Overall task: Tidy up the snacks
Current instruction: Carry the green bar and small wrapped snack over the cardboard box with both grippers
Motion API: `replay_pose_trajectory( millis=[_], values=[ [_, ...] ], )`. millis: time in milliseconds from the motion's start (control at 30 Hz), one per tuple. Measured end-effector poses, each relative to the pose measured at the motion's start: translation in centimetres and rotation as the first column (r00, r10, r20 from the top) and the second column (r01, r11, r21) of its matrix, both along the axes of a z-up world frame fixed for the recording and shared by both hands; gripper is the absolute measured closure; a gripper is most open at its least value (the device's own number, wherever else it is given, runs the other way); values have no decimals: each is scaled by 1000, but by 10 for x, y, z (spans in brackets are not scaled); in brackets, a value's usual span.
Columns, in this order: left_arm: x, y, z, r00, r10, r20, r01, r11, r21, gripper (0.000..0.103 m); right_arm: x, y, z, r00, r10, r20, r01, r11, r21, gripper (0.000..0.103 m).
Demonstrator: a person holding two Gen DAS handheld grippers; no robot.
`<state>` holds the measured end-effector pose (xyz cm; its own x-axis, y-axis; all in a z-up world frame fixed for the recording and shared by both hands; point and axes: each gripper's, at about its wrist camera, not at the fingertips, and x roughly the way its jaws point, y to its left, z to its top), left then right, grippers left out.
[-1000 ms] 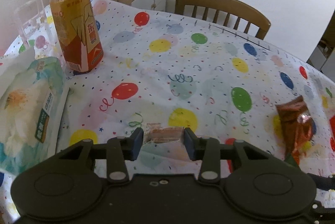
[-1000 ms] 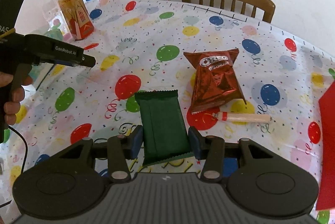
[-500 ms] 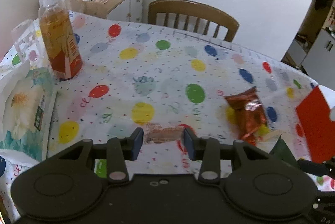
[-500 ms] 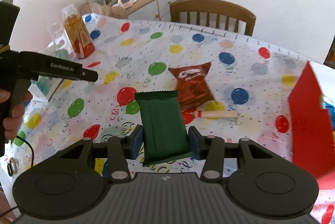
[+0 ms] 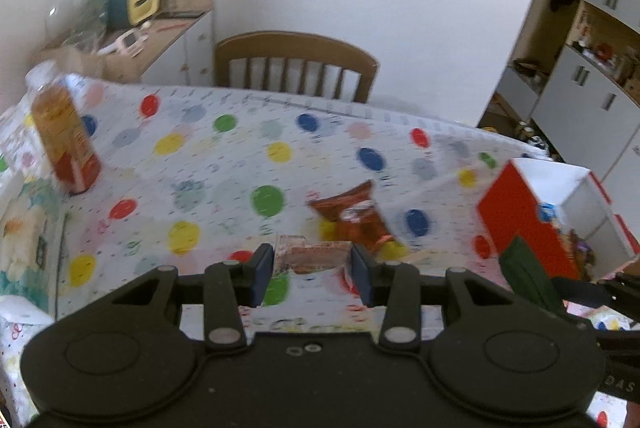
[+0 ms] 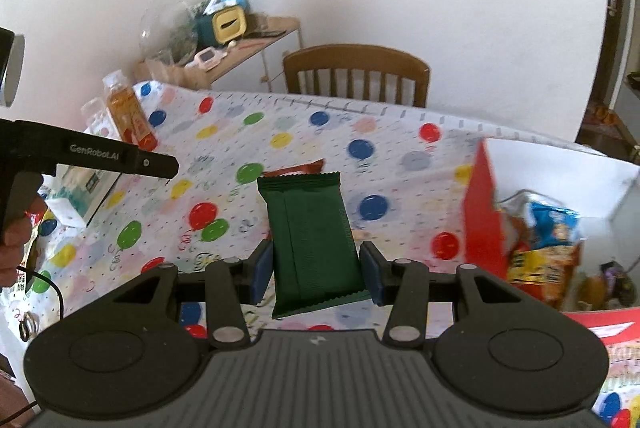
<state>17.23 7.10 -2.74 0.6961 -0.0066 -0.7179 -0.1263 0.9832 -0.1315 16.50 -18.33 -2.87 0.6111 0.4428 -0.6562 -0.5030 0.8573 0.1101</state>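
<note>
My left gripper (image 5: 312, 270) is shut on a small pale brown snack packet (image 5: 310, 256), held above the balloon-print table (image 5: 224, 180). My right gripper (image 6: 316, 272) is shut on a dark green snack packet (image 6: 312, 240), which stands upright between the pads. A red box (image 6: 482, 212) with a white inside sits to the right and holds several snack bags (image 6: 548, 232). In the left wrist view the red box (image 5: 520, 216) is at the far right, with the green packet (image 5: 528, 280) in front of it. A red-brown Oreo bag (image 5: 356, 220) lies on the table.
An orange drink bottle (image 5: 64, 136) and a tissue pack (image 5: 24, 240) stand at the left. A wooden chair (image 5: 296, 68) is behind the far edge. A side cabinet (image 6: 240, 48) holds clutter. A hand (image 6: 16, 240) holds the left gripper's handle.
Both grippers have risen and swung right with their packets still held. The red box has come into view at the right, and the bottle has slid toward the left edge.
</note>
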Motion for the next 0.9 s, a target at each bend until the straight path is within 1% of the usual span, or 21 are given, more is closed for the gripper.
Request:
replay_pose_trajectory(
  millis=[167,367,633,900],
  values=[
    [-1,-42,15,998,-61,31,60,998,14,63,1,-35,9,999,-36,12,36,999,11,57],
    [4,-93,24,992,-120,48,120,993,9,63,2,-80,16,997,-73,23,73,997,18,57],
    [14,-164,28,980,-196,36,196,980,18,63,9,-137,21,993,-114,21,113,993,18,57],
    [28,-232,23,964,-266,9,266,963,39,63,20,-190,20,989,-149,13,149,989,7,57]
  ],
)
